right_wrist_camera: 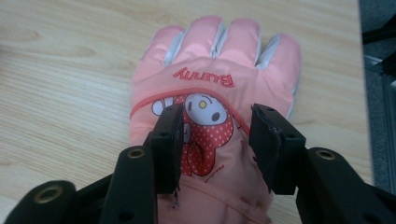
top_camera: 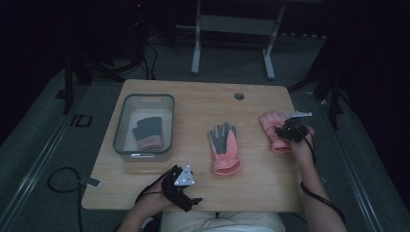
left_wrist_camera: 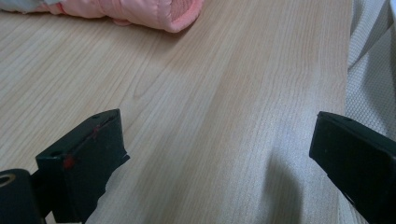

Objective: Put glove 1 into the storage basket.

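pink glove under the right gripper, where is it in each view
High view: the pink glove lies at the right of the wooden table, fingers away from the person, partly under the right gripper.
Right gripper view: centre of the frame, bunny picture up, open jaws poised over it.
Left gripper view: not this glove; the pink cuff at the top edge seems to be the middle glove.
Shared landmark: the table's light wood grain.

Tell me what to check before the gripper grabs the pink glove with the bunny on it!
1. Right gripper open: ok, jaws apart.
2. Gripper over bunny glove: ok.
3. Glove lying flat on table: ok.
4. Pads touching the glove: cannot tell.
5. Bin has room: ok, one glove inside.
6. Left gripper out of the way: ok, open at the near edge.
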A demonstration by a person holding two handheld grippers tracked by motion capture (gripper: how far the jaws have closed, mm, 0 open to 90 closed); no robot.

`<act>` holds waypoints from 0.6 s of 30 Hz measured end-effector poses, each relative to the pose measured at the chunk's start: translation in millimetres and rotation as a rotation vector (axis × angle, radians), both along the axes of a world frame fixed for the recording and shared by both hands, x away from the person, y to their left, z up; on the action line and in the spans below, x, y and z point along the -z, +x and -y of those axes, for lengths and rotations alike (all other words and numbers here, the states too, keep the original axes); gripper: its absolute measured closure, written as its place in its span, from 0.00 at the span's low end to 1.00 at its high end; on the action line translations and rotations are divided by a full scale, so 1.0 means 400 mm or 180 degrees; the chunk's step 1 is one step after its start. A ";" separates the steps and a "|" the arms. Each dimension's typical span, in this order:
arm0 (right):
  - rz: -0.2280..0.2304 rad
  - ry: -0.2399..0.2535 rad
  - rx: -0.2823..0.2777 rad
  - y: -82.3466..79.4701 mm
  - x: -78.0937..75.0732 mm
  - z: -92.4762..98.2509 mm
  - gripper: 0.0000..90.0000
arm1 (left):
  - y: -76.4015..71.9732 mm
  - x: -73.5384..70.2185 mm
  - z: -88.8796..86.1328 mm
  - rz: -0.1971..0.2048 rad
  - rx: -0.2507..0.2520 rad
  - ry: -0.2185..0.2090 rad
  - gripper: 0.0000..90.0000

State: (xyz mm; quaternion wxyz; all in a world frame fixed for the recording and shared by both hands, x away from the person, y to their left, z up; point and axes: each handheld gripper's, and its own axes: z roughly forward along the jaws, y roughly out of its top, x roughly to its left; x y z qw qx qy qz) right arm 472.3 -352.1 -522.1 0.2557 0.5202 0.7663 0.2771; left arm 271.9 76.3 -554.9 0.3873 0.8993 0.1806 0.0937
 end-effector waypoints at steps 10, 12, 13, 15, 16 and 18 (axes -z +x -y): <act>-0.0087 0.0127 0.0077 0.004 0.010 -0.006 0.90 | 0.000 0.001 -0.001 0.0002 0.0006 -0.0004 0.03; -0.0118 0.0188 0.0186 -0.001 -0.013 -0.010 0.95 | 0.001 0.002 -0.001 -0.0006 0.0003 -0.0001 0.03; -0.0109 0.0185 0.0208 -0.007 -0.021 -0.013 0.96 | 0.002 0.002 -0.001 -0.0009 0.0006 0.0008 0.03; -0.0106 0.0273 0.0246 -0.021 -0.039 -0.018 0.96 | 0.002 0.001 -0.001 -0.0014 0.0000 -0.0010 0.03; -0.0082 0.0321 0.0254 -0.031 -0.050 -0.020 0.96 | 0.002 0.001 -0.002 -0.0014 -0.0003 -0.0013 0.03; -0.0018 0.0395 0.0297 -0.056 -0.076 -0.028 0.96 | 0.003 0.001 -0.003 -0.0004 0.0000 -0.0003 0.03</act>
